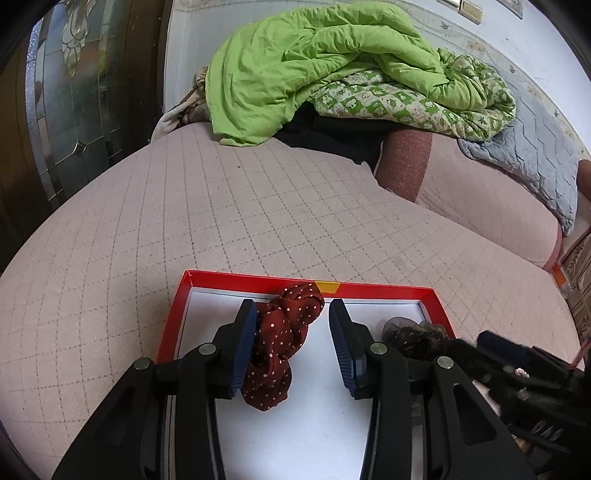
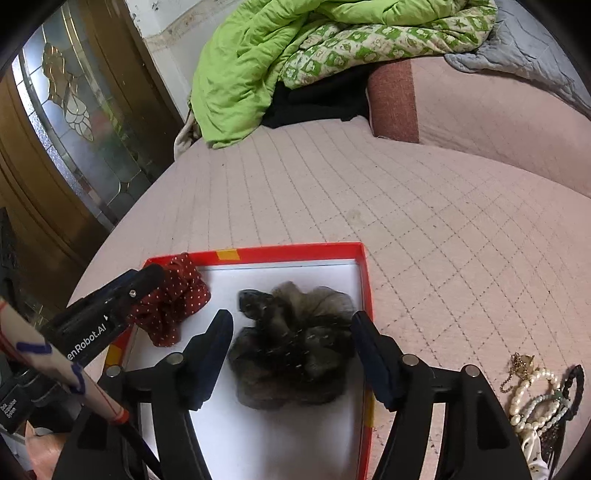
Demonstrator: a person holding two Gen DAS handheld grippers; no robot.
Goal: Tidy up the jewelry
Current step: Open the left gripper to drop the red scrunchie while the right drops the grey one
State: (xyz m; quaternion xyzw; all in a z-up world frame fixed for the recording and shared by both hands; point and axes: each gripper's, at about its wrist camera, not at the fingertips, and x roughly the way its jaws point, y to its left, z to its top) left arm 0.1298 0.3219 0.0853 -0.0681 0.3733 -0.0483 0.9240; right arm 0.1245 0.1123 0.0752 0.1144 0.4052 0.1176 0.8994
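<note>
Two scrunchies in a red-rimmed box lid on the bed

The left gripper [image 1: 291, 343] stands partly spread around the red polka-dot scrunchie [image 1: 282, 343], one pad touching it; the right gripper [image 2: 291, 354] gapes wide around the dark gauzy scrunchie [image 2: 295, 347] inside the lid [image 2: 364, 280]; pearl jewelry [image 2: 535, 398] lies on the quilt at far right.

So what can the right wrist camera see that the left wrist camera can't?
Only the right wrist view shows the pile of pearl necklaces lying on the bed beside the box. Only the left wrist view shows the wall switches above the bed. Both show the red box, the red dotted scrunchie, the dark sheer scrunchie and the green quilt.
</note>
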